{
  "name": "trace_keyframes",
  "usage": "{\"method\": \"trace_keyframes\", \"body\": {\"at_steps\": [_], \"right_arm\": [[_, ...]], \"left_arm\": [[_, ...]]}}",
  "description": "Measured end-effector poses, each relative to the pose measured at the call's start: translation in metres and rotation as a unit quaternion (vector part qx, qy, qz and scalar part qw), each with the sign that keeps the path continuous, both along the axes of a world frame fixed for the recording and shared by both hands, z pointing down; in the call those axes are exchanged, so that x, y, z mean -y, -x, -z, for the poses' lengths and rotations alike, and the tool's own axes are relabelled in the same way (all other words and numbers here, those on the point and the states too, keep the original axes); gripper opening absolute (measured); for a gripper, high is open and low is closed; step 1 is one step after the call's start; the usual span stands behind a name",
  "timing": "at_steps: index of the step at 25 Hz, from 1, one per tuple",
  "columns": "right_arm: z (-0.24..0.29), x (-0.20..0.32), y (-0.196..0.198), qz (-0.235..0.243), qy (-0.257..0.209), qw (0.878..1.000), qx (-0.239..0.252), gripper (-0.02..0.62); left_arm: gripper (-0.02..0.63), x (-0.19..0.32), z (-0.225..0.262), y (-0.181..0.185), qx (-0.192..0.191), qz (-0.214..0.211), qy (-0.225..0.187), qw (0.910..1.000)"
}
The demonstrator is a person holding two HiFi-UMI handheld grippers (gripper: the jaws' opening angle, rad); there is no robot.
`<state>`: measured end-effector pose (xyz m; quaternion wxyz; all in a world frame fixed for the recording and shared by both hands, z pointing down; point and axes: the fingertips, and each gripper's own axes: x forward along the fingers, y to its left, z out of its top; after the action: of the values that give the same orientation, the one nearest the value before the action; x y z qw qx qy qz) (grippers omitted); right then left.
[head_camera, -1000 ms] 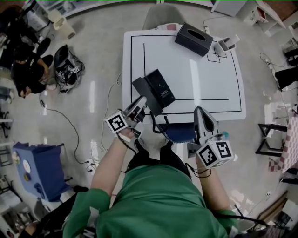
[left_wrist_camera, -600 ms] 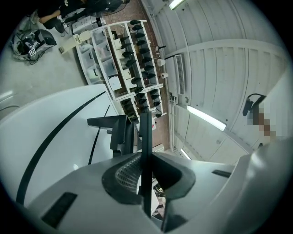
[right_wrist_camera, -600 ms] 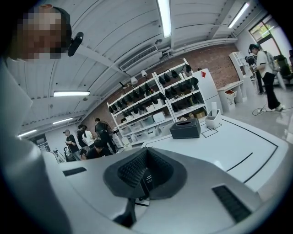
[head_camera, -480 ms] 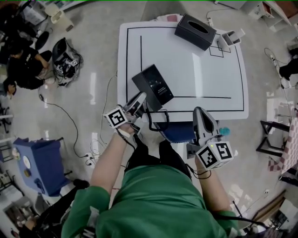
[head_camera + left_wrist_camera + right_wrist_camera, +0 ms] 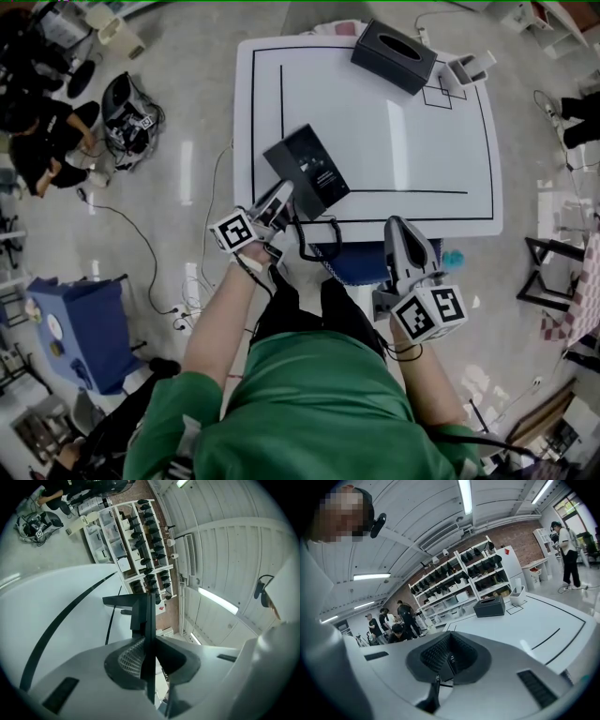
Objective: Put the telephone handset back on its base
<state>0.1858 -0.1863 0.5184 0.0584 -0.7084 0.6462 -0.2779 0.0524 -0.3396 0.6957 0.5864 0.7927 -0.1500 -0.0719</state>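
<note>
Black plastic telephone base (image 5: 307, 171) sits tilted at centre-left of the head view, over the bench (image 5: 422, 141) edge; left gripper (image 5: 279, 202) fingers pinch its thin rim; right gripper (image 5: 400, 230) fingers clamp what is probably the handset (image 5: 447, 665); likely light, rigid and smooth; grip mid-body, keep the cord (image 5: 436, 685) slack.

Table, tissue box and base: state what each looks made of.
Table: probably smooth white laminate or painted board; glossy, since a streak of light glares off it.
Tissue box: black and matte, with crisp edges and no glare; plastic or faux leather, can't tell which.
Base: likely hard black plastic; flat, faintly shiny panels.
</note>
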Motion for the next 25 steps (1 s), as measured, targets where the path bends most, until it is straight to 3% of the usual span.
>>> {"method": "trace_keyframes", "body": {"at_steps": [13,16,25], "right_arm": [[0.006,0.002,0.009,0.001,-0.008,1.0,-0.001,0.021],[0.01,0.002,0.011,0.001,-0.013,1.0,-0.002,0.021],[0.035,0.009,0.021,0.012,-0.039,0.999,-0.009,0.021]], "left_arm": [[0.081,0.002,0.002,0.0,0.059,0.004,-0.024,0.9979],[0.093,0.003,0.003,0.002,0.087,-0.001,-0.03,0.9958],[0.137,0.009,0.038,0.031,0.129,0.025,-0.062,0.9895]]}}
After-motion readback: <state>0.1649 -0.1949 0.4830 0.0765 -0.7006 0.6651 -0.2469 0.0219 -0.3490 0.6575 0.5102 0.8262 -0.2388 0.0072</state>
